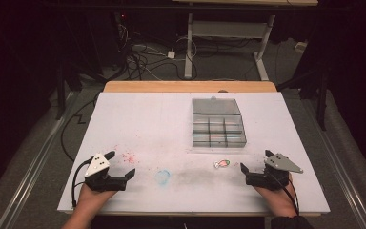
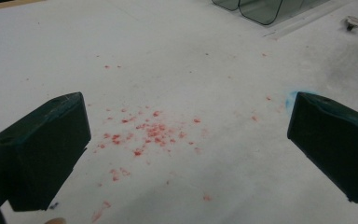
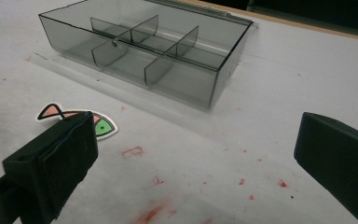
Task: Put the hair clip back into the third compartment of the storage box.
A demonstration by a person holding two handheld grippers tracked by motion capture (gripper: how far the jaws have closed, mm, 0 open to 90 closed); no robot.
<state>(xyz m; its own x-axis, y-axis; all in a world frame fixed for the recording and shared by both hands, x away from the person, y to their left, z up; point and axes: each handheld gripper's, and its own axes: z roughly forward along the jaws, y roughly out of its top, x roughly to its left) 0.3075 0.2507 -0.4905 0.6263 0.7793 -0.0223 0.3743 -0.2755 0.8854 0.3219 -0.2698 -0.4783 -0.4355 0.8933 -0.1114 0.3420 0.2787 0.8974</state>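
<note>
A clear grey compartment box (image 1: 218,129) lies open on the white table, its lid folded back toward the far edge. In the right gripper view the box (image 3: 149,51) shows several empty compartments. A small fish-shaped sticker (image 1: 222,163) in pink and green lies flat in front of the box; it also shows (image 3: 103,126) just past the left jaw of my right gripper. My left gripper (image 1: 122,165) rests open at the near left, nothing between its jaws. My right gripper (image 1: 256,161) rests open at the near right, also empty.
Red speckled stains (image 2: 149,133) and a blue smudge (image 1: 162,176) mark the white table top (image 1: 147,119). A wooden strip (image 1: 190,86) runs along the far edge. Beyond it stand a desk frame and loose cables (image 1: 143,57) on the floor.
</note>
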